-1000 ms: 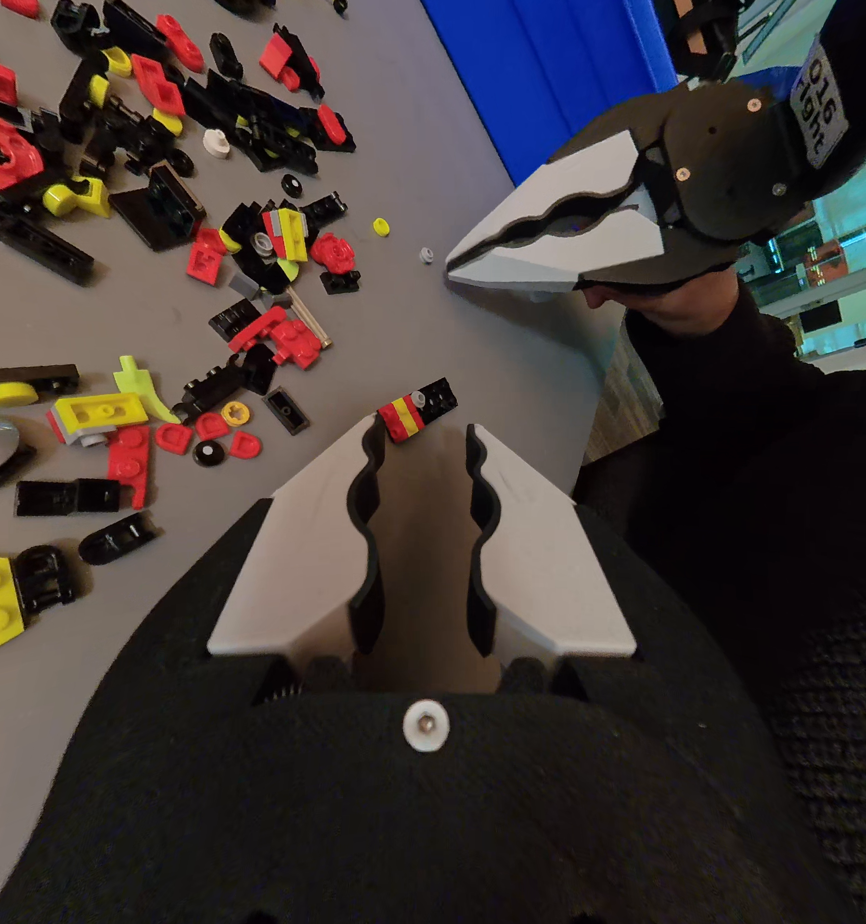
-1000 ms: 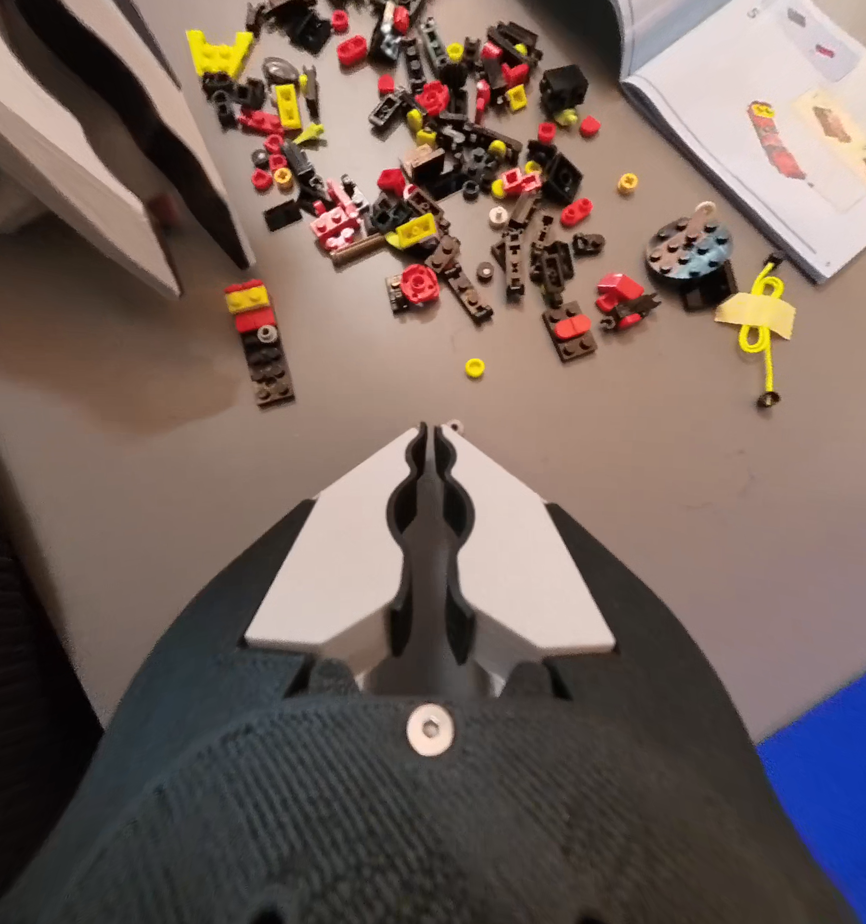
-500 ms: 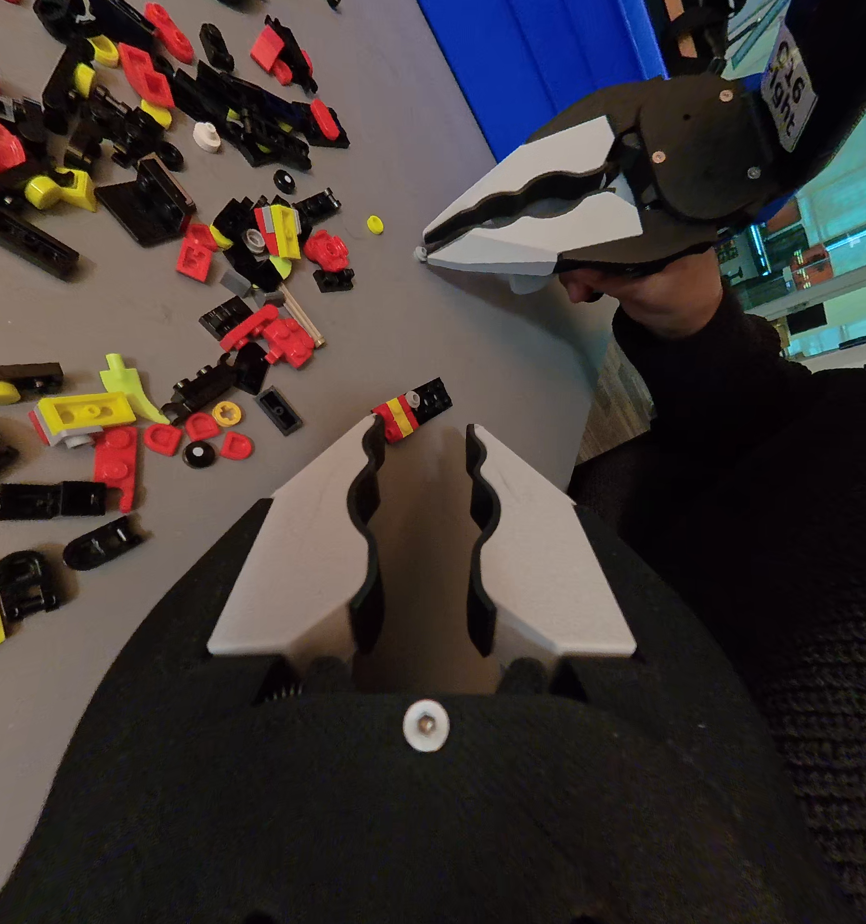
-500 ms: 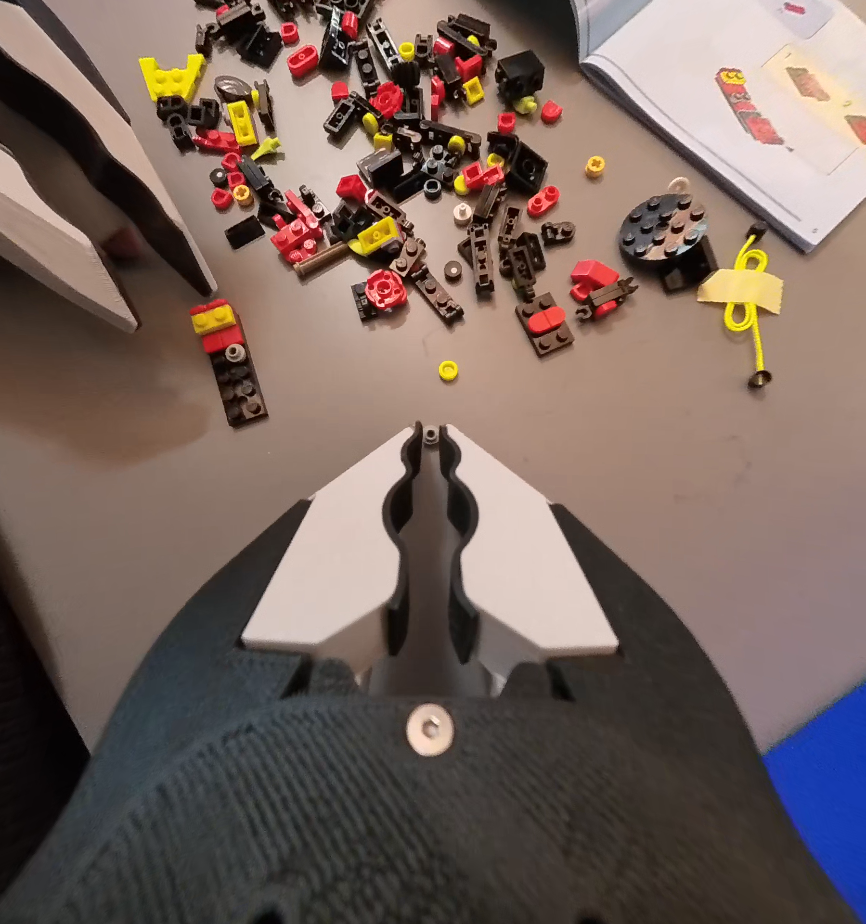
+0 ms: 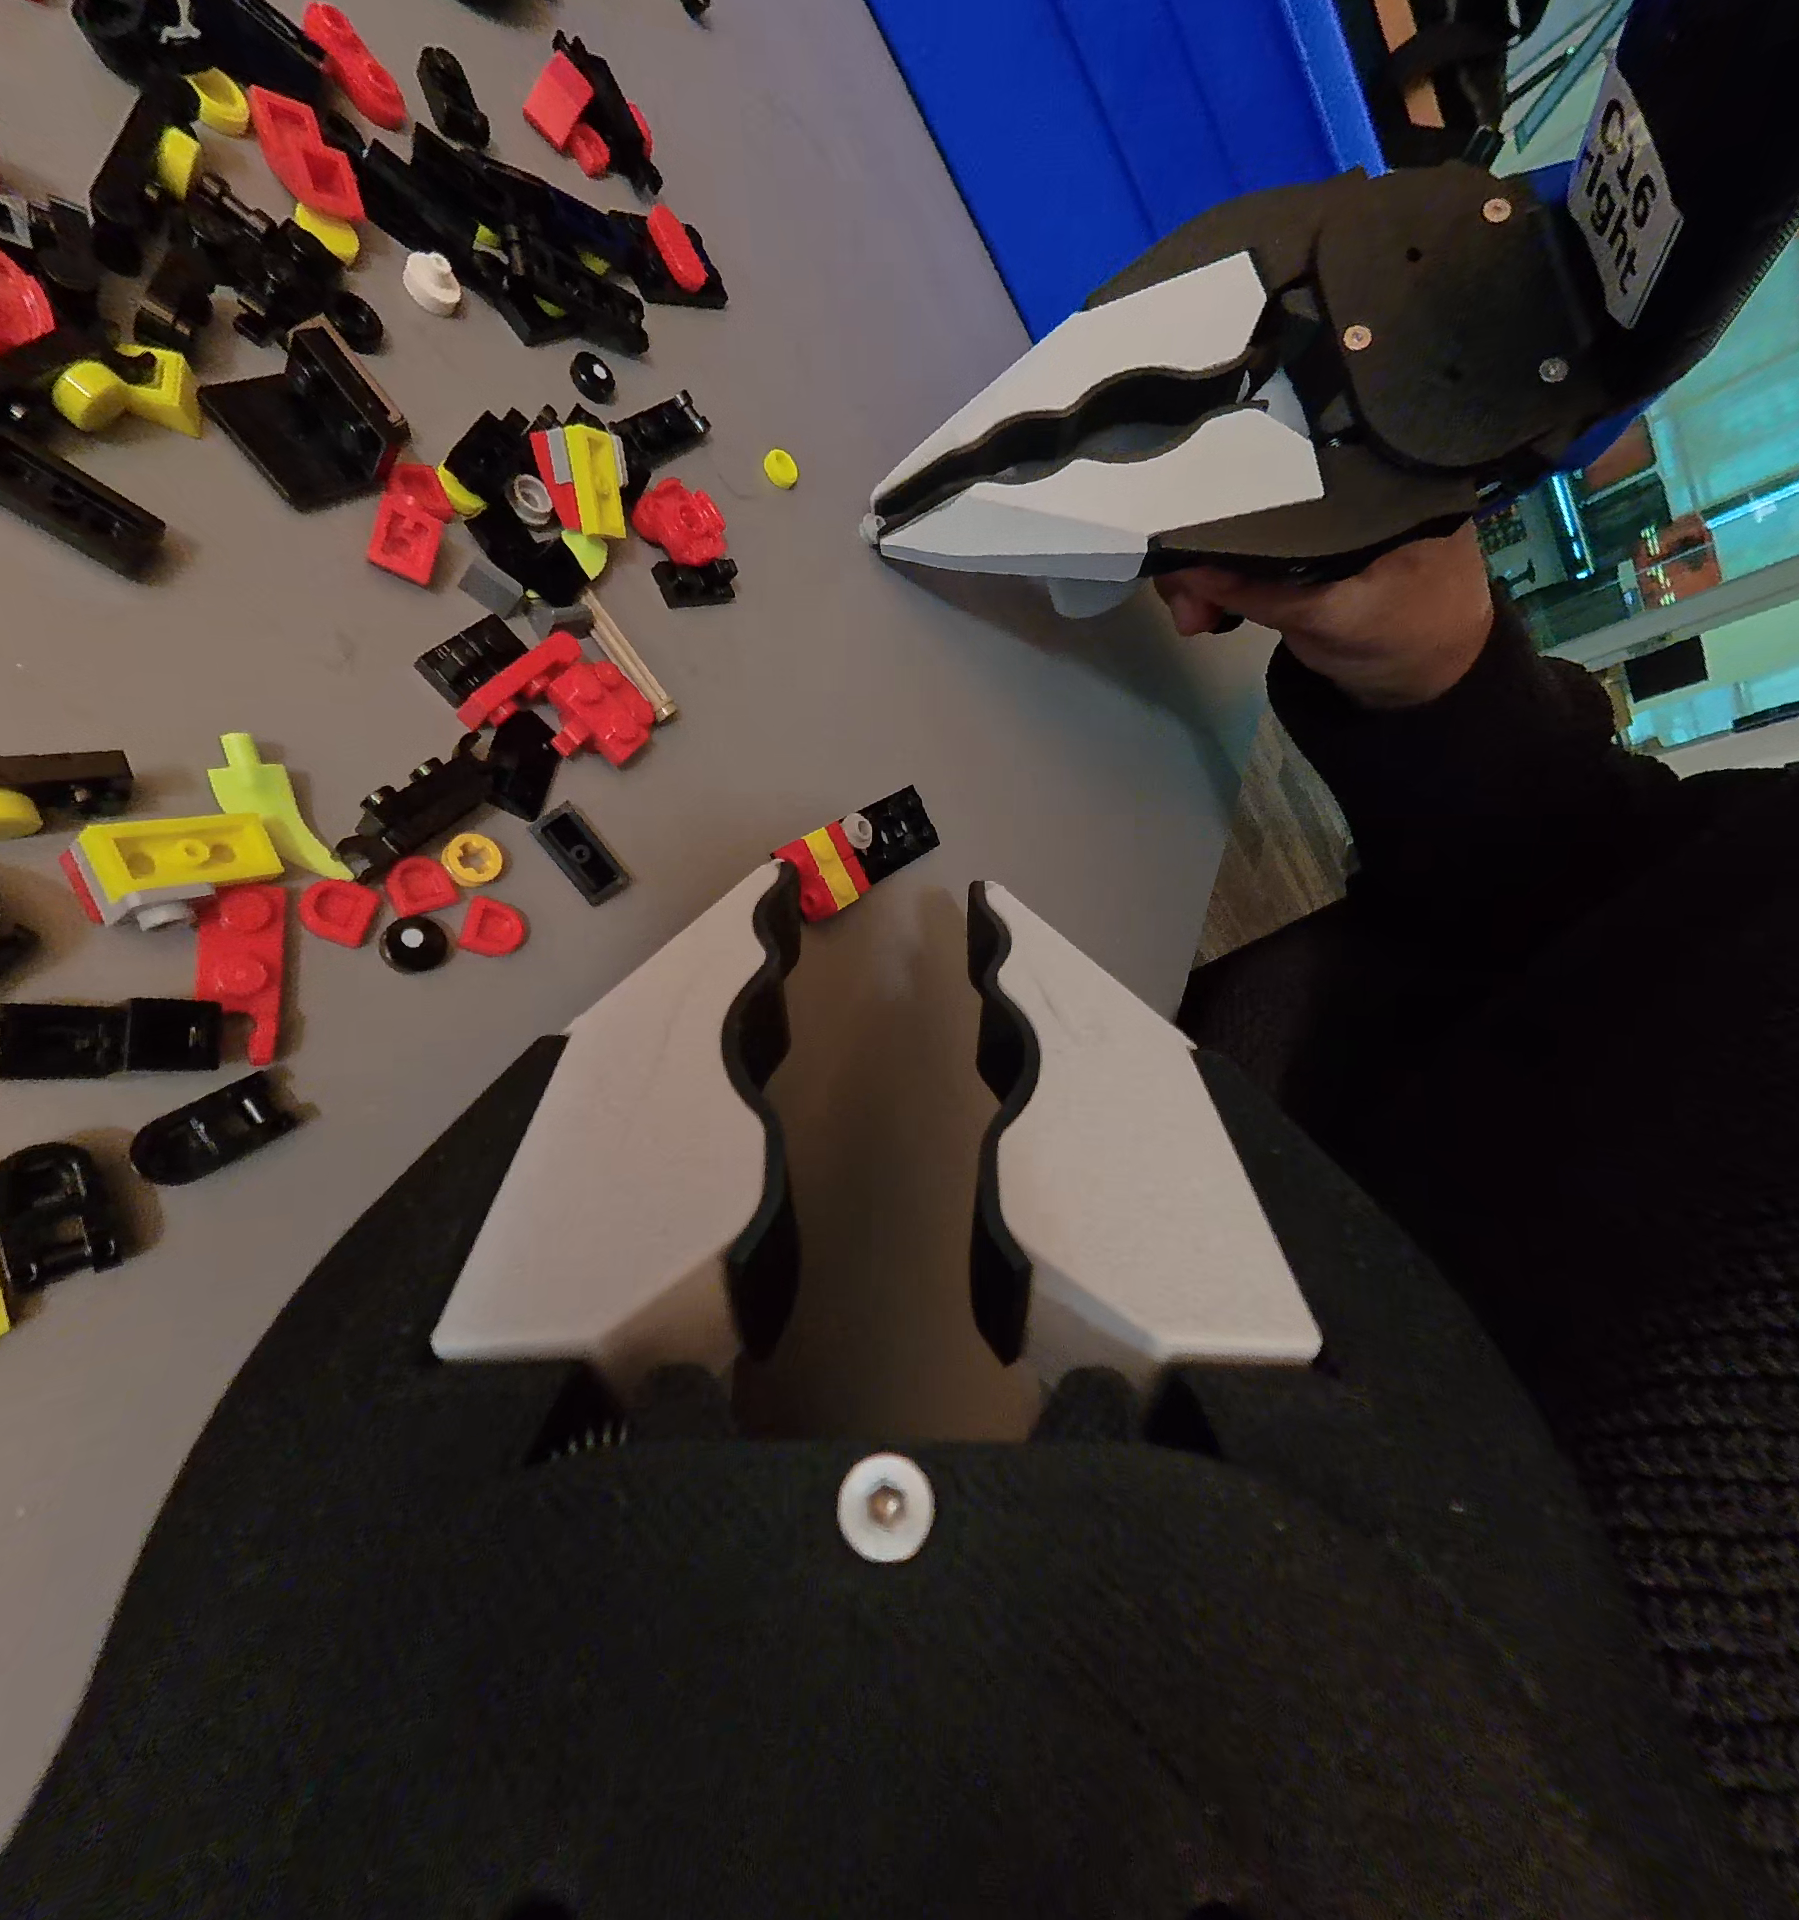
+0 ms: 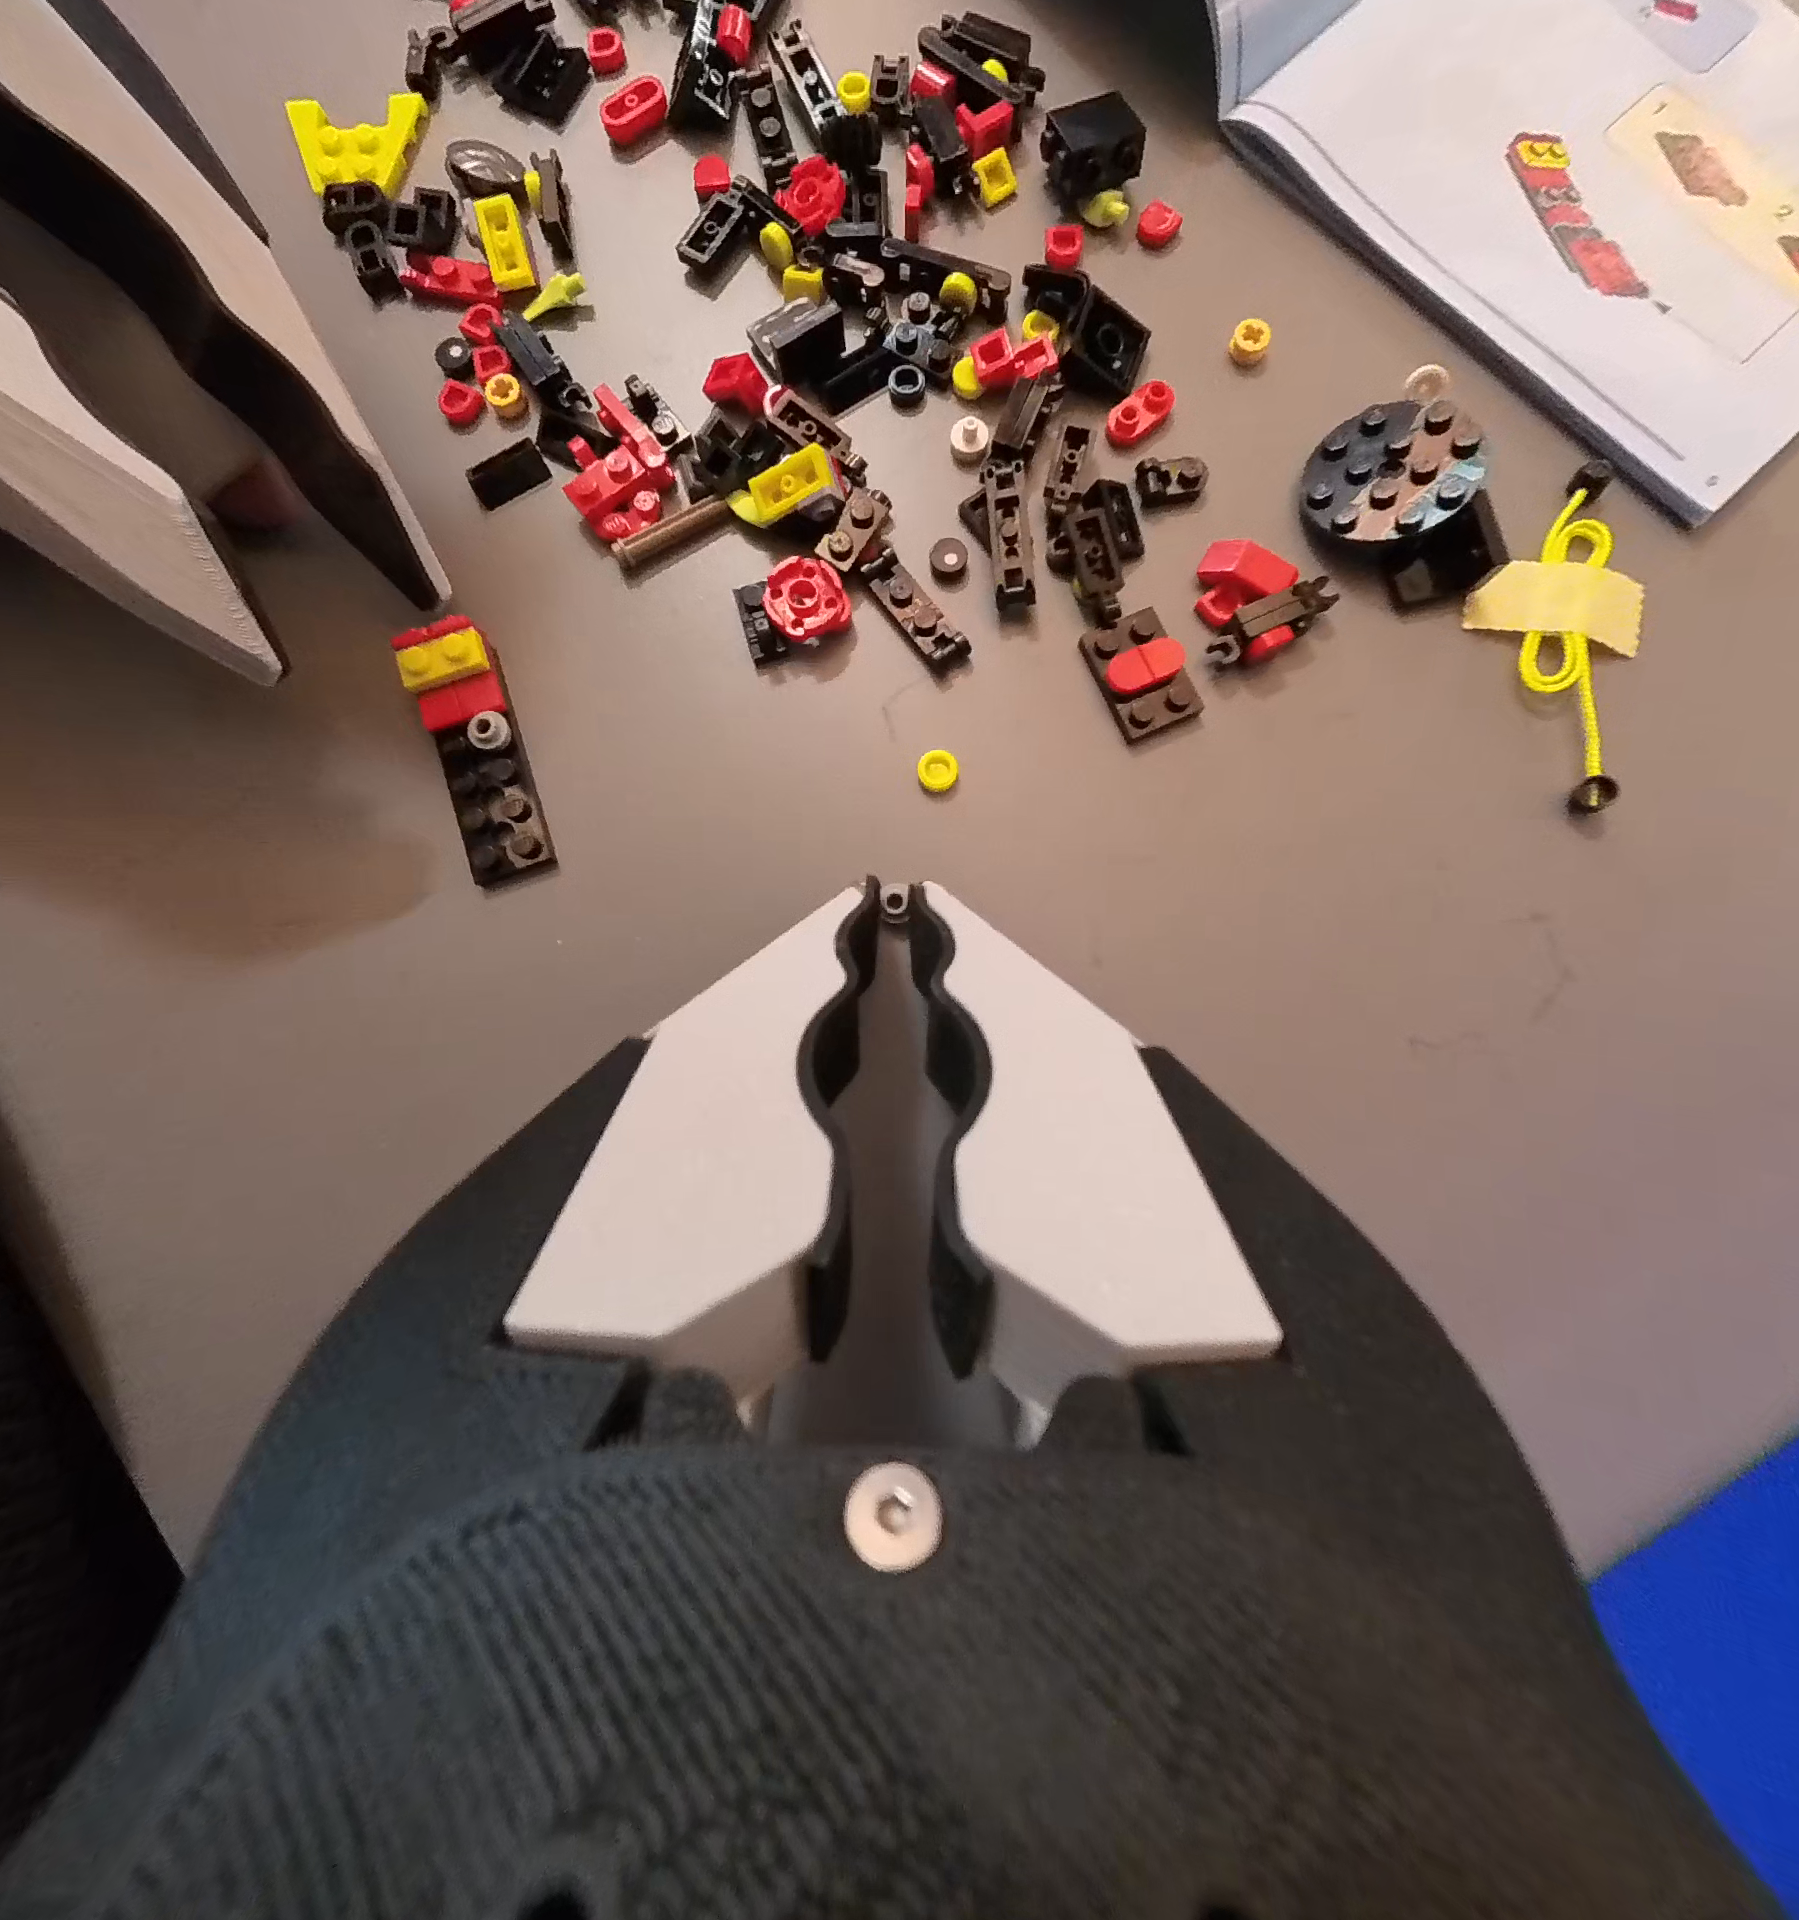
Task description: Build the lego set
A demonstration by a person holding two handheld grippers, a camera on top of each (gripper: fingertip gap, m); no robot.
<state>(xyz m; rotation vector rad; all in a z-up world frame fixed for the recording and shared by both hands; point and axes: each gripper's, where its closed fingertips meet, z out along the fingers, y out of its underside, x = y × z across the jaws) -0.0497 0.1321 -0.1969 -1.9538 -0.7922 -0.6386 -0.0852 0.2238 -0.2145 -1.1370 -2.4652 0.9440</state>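
A small assembly (image 5: 853, 852) lies on the grey table (image 5: 874, 675): a black plate carrying red and yellow bricks and a grey stud. It also shows in the right wrist view (image 6: 469, 738). My left gripper (image 5: 879, 891) is open and empty, its tips just short of the assembly's red end. It also shows in the right wrist view (image 6: 344, 634). My right gripper (image 6: 895, 891) is shut on a small grey round stud (image 6: 895, 902), low over the table to the right of the assembly. It also shows in the left wrist view (image 5: 874, 525).
A spread of loose red, black and yellow pieces (image 6: 822, 364) lies beyond both grippers. A yellow round stud (image 6: 936, 771) lies just ahead of the right gripper. An open instruction booklet (image 6: 1601, 260), a black round plate (image 6: 1394, 473) and a taped yellow string (image 6: 1549, 623) are at the far right. There is about 11 centimetres between the tips of the two grippers.
My right gripper moved forward a little and closed on the small grey stud that lay just beyond its tips. The left gripper stayed open by the assembly.
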